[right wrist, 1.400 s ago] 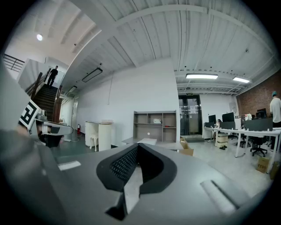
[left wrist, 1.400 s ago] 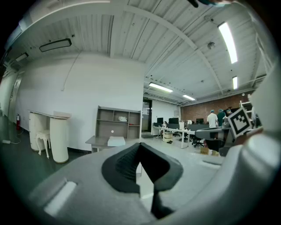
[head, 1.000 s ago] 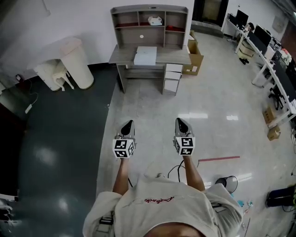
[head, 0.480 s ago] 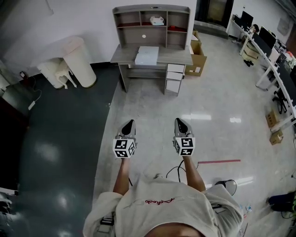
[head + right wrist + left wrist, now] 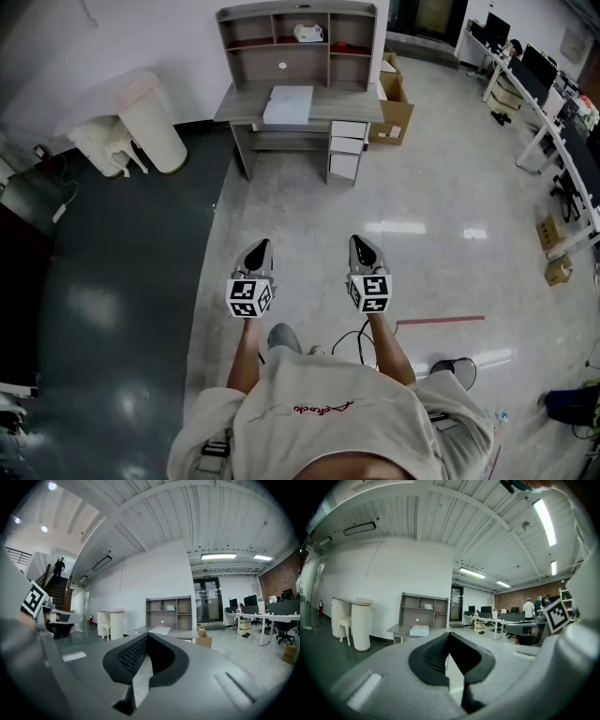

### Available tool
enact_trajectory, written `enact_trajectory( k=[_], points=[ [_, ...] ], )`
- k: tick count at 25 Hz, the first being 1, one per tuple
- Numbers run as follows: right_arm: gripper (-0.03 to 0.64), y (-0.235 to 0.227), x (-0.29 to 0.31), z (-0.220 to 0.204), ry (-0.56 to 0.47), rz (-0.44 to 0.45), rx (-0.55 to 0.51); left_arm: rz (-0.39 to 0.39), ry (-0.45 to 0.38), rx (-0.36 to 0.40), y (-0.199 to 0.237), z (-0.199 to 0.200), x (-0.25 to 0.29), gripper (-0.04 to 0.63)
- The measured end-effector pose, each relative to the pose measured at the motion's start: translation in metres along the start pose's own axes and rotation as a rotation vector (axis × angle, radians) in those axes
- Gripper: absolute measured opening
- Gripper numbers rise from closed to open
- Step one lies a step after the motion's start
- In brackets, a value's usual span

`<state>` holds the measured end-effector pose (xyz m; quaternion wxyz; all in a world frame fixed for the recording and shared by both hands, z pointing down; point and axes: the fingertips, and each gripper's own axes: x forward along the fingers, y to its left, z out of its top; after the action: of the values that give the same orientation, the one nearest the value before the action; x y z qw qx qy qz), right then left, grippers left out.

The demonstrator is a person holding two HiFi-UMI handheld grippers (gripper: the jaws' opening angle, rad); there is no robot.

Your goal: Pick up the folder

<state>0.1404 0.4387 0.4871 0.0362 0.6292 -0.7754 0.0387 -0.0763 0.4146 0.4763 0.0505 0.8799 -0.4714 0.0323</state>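
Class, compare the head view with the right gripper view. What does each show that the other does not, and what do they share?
Only the head view shows the operator's light shirt and a red line on the floor. Only the right gripper view shows the ceiling lights and a staircase with a person standing on it. Both show the grey desk, the white folder lying on it, the cardboard box beside it, and the right gripper, its fingers shut on nothing.

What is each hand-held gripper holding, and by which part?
Nothing. Left hand-held gripper and right hand-held gripper are both shut, empty; the folder lies on the desk ahead.
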Motion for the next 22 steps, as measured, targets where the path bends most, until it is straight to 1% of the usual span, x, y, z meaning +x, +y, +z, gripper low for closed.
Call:
enact_trajectory(
  k=[4, 10, 17, 22],
  points=[
    [0.006, -0.002, 0.006, -0.001, 0.000, 0.005, -0.004, -0.005, 0.016, -0.001, -0.004, -0.007, 0.008, -0.002],
    [0.006, -0.009, 0.024, -0.003, 0.005, 0.006, -0.015, -0.007, 0.030, 0.004, 0.002, -0.016, 0.030, -0.002],
    [0.006, -0.015, 0.066, -0.003, 0.012, -0.004, -0.023, -0.019, 0.030, -0.010, 0.028, -0.019, 0.067, -0.001],
    [0.006, -0.019, 0.111, 0.003, 0.011, -0.002, -0.034, -0.021, 0.022, -0.019, 0.057, -0.014, 0.105, -0.002]
  ],
)
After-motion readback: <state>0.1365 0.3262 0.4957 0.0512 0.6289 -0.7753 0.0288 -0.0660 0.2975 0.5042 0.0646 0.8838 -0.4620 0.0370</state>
